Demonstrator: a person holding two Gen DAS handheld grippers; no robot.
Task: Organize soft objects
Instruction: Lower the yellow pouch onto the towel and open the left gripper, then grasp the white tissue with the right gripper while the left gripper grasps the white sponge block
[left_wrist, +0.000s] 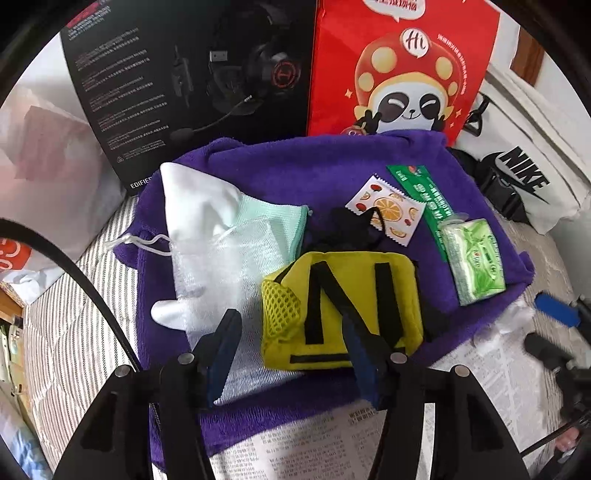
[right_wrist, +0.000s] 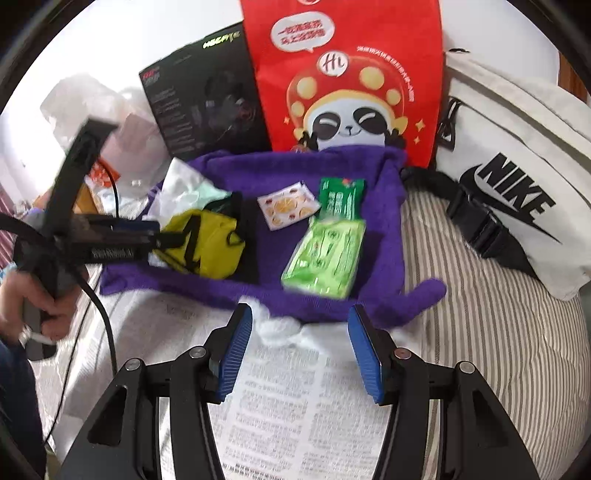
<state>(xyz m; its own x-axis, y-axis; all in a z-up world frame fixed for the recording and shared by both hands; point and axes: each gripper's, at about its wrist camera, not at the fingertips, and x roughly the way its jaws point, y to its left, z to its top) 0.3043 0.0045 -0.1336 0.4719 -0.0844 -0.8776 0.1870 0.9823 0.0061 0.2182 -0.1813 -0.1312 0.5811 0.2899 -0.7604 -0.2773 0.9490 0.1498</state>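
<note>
Striped bedding (right_wrist: 461, 295) carries a purple towel (left_wrist: 295, 173). On it lies a yellow pouch (left_wrist: 343, 306), under the left gripper (left_wrist: 291, 354), whose jaws are parted, gripping nothing. Right gripper (right_wrist: 301, 354), likewise released, hovers over newspaper (right_wrist: 288, 406) near a green tissue pack (right_wrist: 325, 254).

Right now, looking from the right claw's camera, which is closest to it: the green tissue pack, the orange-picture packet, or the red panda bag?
1. Green tissue pack, just ahead on the purple towel.
2. Orange-picture packet, farther back, slightly left.
3. Red panda bag, standing behind the towel.
</note>
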